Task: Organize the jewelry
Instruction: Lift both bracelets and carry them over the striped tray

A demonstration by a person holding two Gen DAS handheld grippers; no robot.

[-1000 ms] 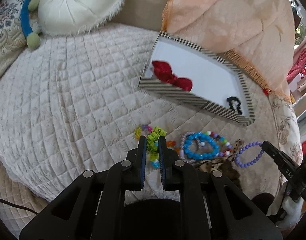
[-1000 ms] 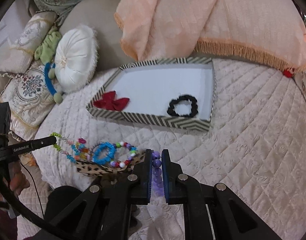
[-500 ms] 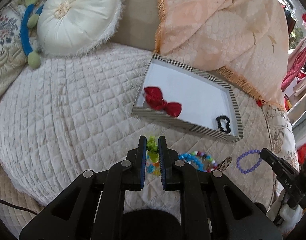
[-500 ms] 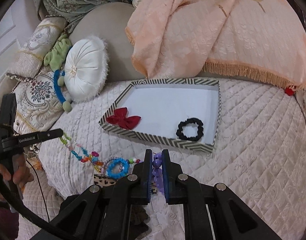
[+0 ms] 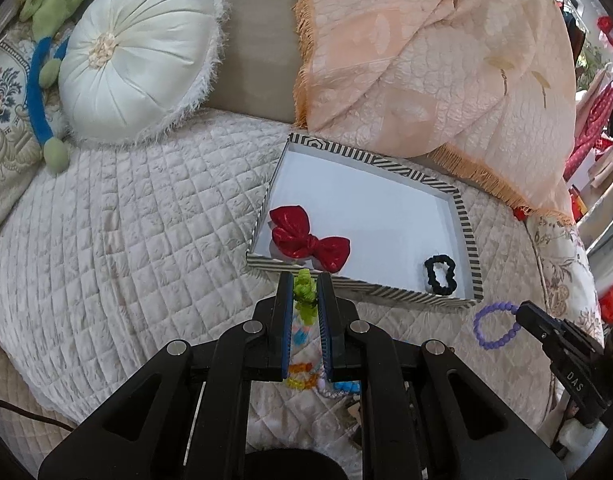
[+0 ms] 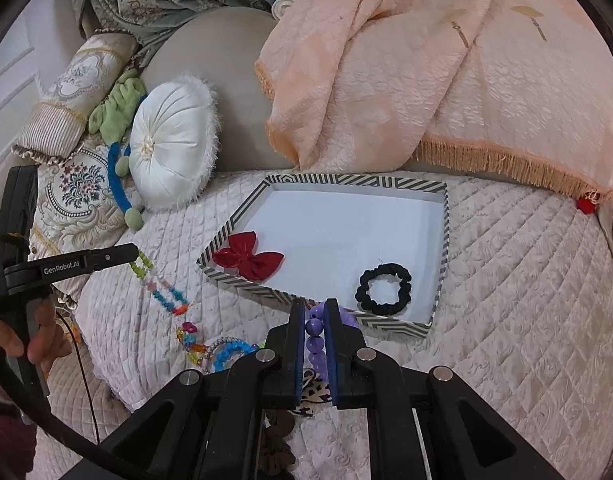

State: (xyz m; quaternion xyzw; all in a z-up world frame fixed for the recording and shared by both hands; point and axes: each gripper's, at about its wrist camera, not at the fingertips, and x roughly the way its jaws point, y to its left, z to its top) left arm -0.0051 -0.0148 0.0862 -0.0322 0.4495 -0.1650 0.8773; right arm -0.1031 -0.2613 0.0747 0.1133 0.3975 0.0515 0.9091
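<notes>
On a cream quilted bedspread [image 5: 138, 216], the left gripper [image 5: 305, 292] pinches the green end of a multicoloured bead strand [image 6: 162, 292], which hangs down to the quilt. The right gripper [image 6: 315, 320] pinches a purple round-bead bracelet [image 5: 494, 326], held in the air. Just beyond both, a shallow white tray with a black-and-white striped rim [image 6: 442, 240] holds a red satin bow [image 6: 248, 258] and a black fabric scrunchie [image 6: 383, 289].
</notes>
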